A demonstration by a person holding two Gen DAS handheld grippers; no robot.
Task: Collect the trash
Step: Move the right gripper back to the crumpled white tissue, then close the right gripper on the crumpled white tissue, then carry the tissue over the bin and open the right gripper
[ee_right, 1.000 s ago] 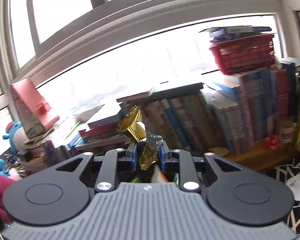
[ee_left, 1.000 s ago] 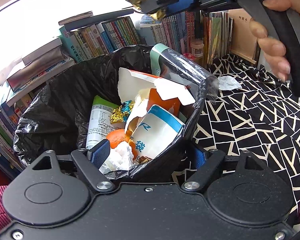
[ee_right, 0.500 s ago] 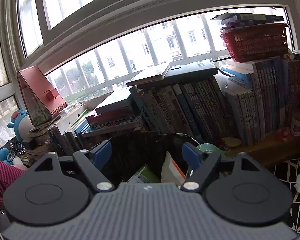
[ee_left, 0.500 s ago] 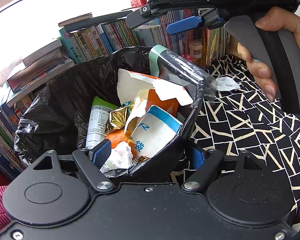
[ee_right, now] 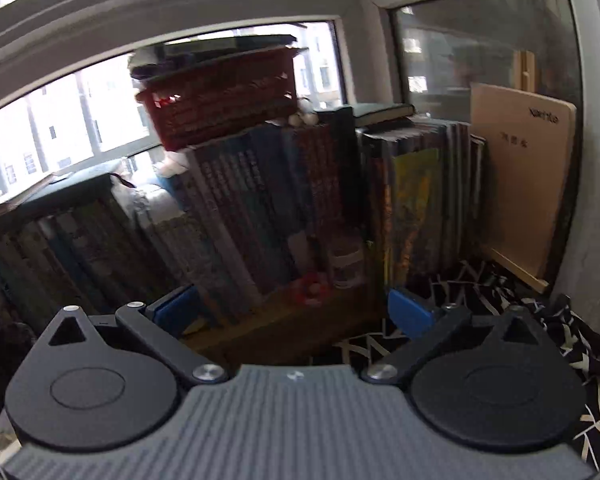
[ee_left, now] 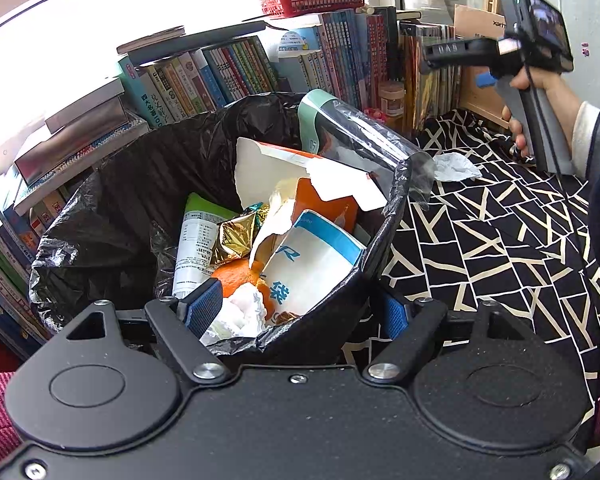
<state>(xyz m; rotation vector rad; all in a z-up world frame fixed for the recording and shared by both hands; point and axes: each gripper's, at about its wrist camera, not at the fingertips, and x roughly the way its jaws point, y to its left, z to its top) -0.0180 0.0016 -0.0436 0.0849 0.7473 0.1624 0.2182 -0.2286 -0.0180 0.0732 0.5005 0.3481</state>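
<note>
A black-and-white geometric tablecloth (ee_left: pixel 500 240) covers the table, backed by a row of books (ee_left: pixel 260 68) under a window. A bin lined with a black trash bag (ee_left: pixel 132 184) holds cartons, an orange peel and a gold foil wrapper (ee_left: pixel 236 236). The left gripper (ee_left: pixel 296 312) is clamped across the bin's near rim, one blue pad inside and one outside. To the right, a hand holds the right gripper (ee_right: pixel 292 312) above the cloth; its jaws are opening with nothing between them. The remaining trash, a crumpled white tissue (ee_left: pixel 456 166), lies on the cloth just beside the bin. It looks feather-light, soft and easily squashed, so pinching its raised middle should do. Only the left wrist view shows the tissue and bin. The blurred right wrist view shows the books, a red basket (ee_right: pixel 220 96) and a wooden board (ee_right: pixel 524 184).
</note>
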